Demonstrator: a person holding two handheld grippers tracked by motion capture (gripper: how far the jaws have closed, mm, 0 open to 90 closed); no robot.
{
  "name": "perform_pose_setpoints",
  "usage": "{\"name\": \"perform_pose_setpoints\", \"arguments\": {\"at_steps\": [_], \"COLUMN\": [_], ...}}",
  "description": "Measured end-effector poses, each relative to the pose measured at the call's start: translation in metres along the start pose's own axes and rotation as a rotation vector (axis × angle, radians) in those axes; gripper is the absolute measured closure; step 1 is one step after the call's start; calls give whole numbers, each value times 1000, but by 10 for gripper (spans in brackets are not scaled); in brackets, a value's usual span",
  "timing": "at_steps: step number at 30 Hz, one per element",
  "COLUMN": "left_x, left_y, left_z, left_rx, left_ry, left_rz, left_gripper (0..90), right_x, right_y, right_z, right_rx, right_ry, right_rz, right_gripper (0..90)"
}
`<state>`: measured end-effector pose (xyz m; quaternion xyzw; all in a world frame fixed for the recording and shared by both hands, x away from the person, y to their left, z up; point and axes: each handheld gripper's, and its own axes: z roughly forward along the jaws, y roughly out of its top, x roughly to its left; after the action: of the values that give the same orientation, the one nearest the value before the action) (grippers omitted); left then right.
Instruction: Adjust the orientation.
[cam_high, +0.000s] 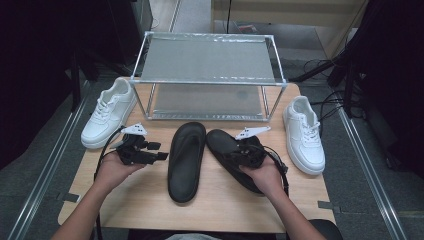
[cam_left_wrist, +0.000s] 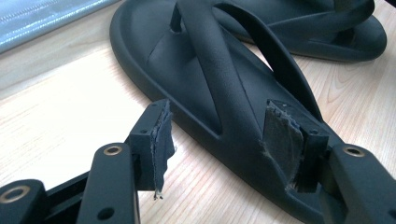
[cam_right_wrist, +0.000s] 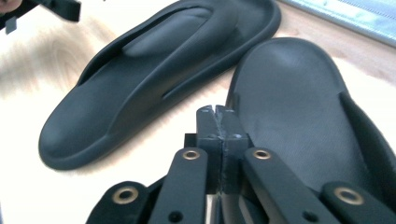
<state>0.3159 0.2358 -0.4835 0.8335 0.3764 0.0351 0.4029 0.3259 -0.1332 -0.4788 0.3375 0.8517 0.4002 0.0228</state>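
The two black flip-flops (cam_high: 187, 161) (cam_high: 231, 152) are showing a matt, rubbery foam skin, smooth on the straps and finely grained on the footbed. The worktop (cam_high: 145, 195) is looking like pale wood laminate with a faint sheen. The white sneakers (cam_high: 107, 112) (cam_high: 303, 134) are appearing as smooth, leather-like material with cloth laces. The rack (cam_high: 209, 76) is showing shiny metal tubing around grey, dull shelf sheets. The left gripper's fingers (cam_left_wrist: 161, 142) are wearing frayed, rough dark padding on matt black plastic.
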Motion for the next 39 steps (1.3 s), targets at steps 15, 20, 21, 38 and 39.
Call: {"name": "perform_pose_setpoints", "arguments": {"at_steps": [15,20,21,38,39], "left_x": [2,1,2,1,0], "left_y": [20,28,30,41,40], "left_z": [16,23,24,34,33], "left_rx": [1,11,8,16,12], "left_ry": [-41,-49,-53,-75,-78], "left_rz": [33,52,53,73,73], "left_gripper": [426,426,426,425,425], "right_x": [3,5,4,-8,-10], "right_y": [-23,-34,-38,-51,-51], "right_z": [-13,-22,-24,-33,-34], "right_rx": [22,24,24,50,49], "right_ry": [-19,-35,-42,-93,-98], "right_rz": [34,59,67,120,123], "right_gripper": [900,900,900,900,900]}}
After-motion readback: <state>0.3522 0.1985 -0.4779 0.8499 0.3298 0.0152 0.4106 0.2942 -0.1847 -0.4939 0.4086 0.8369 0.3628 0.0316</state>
